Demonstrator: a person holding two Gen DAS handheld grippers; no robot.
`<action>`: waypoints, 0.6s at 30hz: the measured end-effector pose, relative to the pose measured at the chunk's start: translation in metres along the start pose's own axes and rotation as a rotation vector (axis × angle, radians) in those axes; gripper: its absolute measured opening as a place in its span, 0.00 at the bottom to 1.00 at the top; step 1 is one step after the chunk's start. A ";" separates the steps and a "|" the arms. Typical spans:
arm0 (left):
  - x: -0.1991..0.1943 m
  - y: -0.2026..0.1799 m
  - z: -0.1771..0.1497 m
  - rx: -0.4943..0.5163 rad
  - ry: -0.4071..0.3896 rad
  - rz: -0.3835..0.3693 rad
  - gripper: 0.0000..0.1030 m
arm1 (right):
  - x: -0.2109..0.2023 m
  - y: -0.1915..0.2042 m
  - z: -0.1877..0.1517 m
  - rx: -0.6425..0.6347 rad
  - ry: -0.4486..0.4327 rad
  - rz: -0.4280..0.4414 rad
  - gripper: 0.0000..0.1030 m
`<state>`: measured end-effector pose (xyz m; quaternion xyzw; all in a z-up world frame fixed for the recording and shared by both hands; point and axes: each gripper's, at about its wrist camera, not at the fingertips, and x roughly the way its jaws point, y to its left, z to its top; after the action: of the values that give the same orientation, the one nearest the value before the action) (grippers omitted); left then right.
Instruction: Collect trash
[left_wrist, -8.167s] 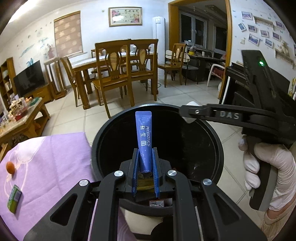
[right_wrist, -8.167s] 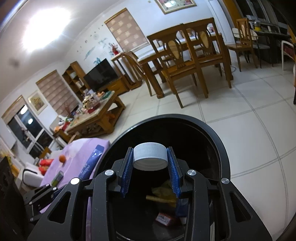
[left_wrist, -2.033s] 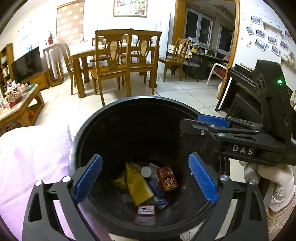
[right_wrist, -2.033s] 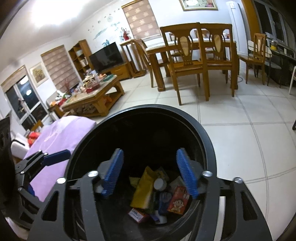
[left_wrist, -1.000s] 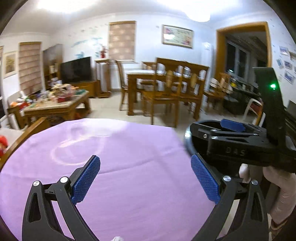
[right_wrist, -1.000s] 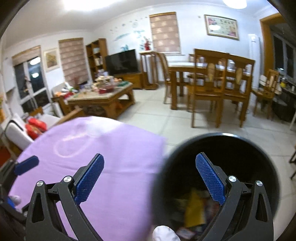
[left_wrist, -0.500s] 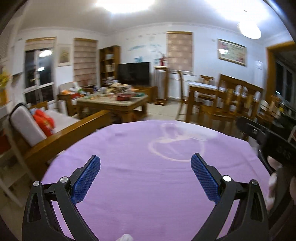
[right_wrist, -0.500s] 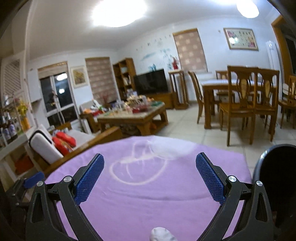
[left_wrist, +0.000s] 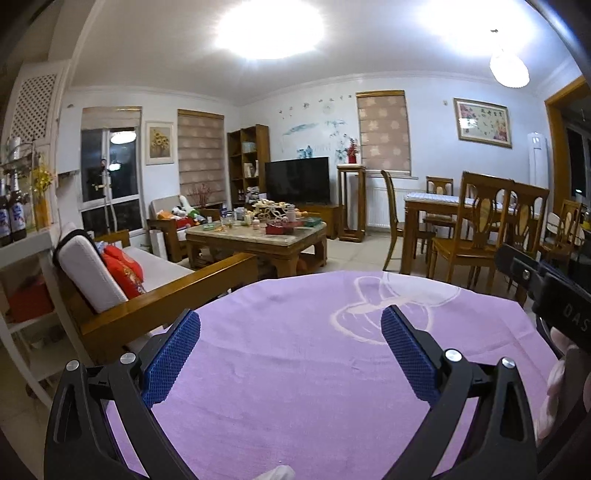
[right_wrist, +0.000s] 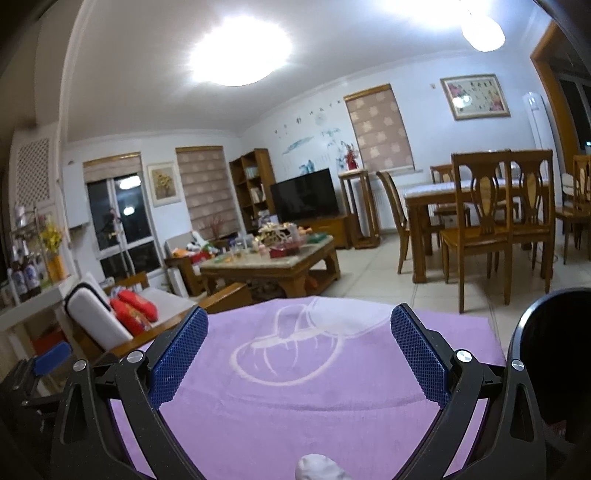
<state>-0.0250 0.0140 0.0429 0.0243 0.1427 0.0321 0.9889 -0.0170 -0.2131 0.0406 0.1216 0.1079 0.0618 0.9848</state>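
Observation:
My left gripper (left_wrist: 291, 350) is open and empty above the purple tablecloth (left_wrist: 332, 369). My right gripper (right_wrist: 299, 354) is open and empty above the same cloth (right_wrist: 295, 387). The black trash bin (right_wrist: 554, 350) shows only as a rim at the right edge of the right wrist view. No trash item shows on the cloth in either view. The right gripper's body (left_wrist: 554, 295) shows at the right edge of the left wrist view, and a blue pad of the left gripper (right_wrist: 51, 358) at the left edge of the right wrist view.
A wooden sofa with red cushions (left_wrist: 122, 273) stands left of the table. A cluttered coffee table (left_wrist: 258, 236) and a TV (left_wrist: 297, 179) lie beyond. Dining table and chairs (right_wrist: 491, 218) stand at the right on tiled floor.
Both grippers dropped their items into the bin, opened, then swung left away from it and levelled out over the purple cloth. The bin has slid to the right edge of view.

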 end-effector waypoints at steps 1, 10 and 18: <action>0.000 0.001 0.001 -0.006 0.001 0.012 0.95 | 0.000 -0.001 0.000 0.004 0.001 -0.001 0.95; 0.006 0.009 0.003 -0.034 -0.002 0.029 0.95 | 0.000 -0.012 0.001 0.049 0.008 -0.004 0.95; 0.007 0.007 0.000 -0.038 0.019 0.046 0.95 | 0.002 -0.011 -0.002 0.056 0.018 -0.004 0.95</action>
<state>-0.0183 0.0217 0.0411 0.0084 0.1506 0.0579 0.9869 -0.0143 -0.2232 0.0359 0.1486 0.1185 0.0578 0.9801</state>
